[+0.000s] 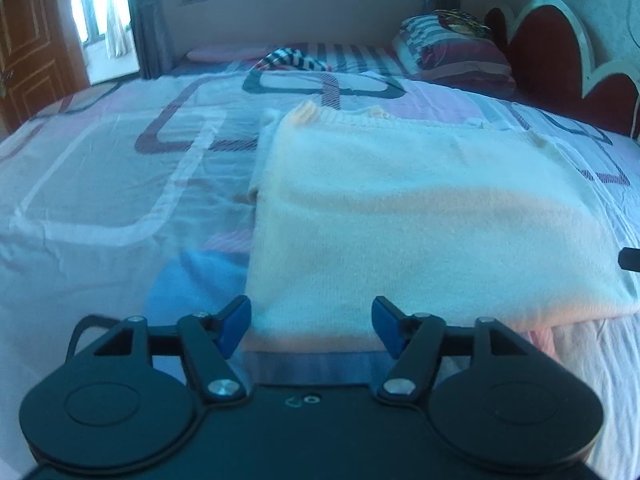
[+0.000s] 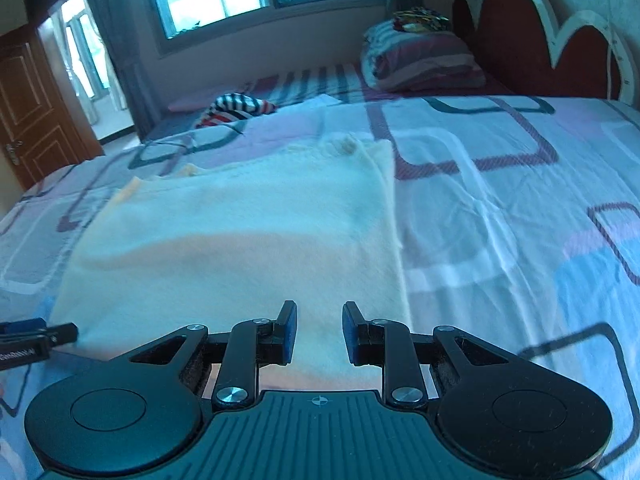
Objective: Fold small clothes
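Observation:
A cream knit garment (image 1: 420,216) lies folded into a rectangle on the bed; it also shows in the right wrist view (image 2: 248,236). My left gripper (image 1: 311,320) is open, its blue pads either side of the garment's near left edge, holding nothing. My right gripper (image 2: 319,330) is open over the garment's near right edge, empty. The left gripper's tip (image 2: 36,336) shows at the left edge of the right wrist view. The right gripper's tip (image 1: 630,258) peeks in at the right edge of the left wrist view.
The bed sheet (image 1: 100,184) has a pattern of rounded rectangles. A striped cloth (image 1: 294,60) lies at the far side. A striped pillow stack (image 1: 452,52) sits by the red headboard (image 1: 560,48). A wooden door (image 2: 36,108) stands at the left.

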Available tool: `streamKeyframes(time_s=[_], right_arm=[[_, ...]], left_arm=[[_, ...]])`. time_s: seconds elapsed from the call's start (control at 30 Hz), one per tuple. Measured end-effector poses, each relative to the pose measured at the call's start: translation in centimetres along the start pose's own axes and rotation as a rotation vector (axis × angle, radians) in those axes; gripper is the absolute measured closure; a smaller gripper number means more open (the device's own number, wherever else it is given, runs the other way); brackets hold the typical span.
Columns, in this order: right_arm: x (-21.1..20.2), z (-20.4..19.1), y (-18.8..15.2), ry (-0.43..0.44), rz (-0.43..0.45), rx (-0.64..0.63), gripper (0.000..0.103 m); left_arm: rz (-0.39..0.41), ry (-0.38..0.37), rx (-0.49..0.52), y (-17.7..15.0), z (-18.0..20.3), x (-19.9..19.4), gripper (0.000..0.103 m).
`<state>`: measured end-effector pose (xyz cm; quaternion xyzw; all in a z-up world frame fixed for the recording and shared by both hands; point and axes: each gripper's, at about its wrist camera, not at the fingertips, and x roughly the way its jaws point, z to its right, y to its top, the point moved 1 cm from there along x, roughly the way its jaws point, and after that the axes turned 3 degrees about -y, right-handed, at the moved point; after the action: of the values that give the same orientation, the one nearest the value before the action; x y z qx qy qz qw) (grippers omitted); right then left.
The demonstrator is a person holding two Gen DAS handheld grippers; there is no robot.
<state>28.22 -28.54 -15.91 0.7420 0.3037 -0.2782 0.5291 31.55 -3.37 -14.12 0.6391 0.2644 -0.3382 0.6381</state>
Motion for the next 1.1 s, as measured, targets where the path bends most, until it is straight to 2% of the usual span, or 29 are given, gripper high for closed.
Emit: streamKeyframes(time_s=[0.23, 0.5, 0.67, 0.73, 0.8, 0.9, 1.1], right_arm=[[1.7, -2.5, 1.7, 0.063, 0.006, -0.020, 0.078], [4.1, -5.6, 2.9, 0.068, 0.008, -0.026, 0.078], [5.6, -7.3, 3.4, 0.032, 0.004, -0.027, 0.077], [6.1, -7.9, 3.6, 0.023, 0.012, -0.024, 0.074], [6.7, -8.3, 3.8, 0.006, 0.015, -0.024, 0.067], [7.4, -8.9, 3.9, -0.001, 0.010, -0.029, 0.066], [8.2, -9.7, 4.0, -0.038, 0.036, -0.060, 0.066]], left_arm=[[-0.022, 0.019, -0.100, 0.0, -0.3, -0.3, 0.026], [-0.072, -0.065, -0.292, -1.6, -2.3, -0.3, 0.024], [-0.039, -0.152, -0.413, -2.6, -4.0, -0.6, 0.023], [-0.027, -0.194, -0.494, -2.8, -4.9, -0.5, 0.020], [-0.008, -0.233, -0.543, -2.6, -5.5, 0.1, 0.014], [0.031, -0.283, -0.606, -2.2, -5.9, 1.1, 0.010], [0.124, -0.369, -0.719, -2.0, -6.2, 2.8, 0.013]])
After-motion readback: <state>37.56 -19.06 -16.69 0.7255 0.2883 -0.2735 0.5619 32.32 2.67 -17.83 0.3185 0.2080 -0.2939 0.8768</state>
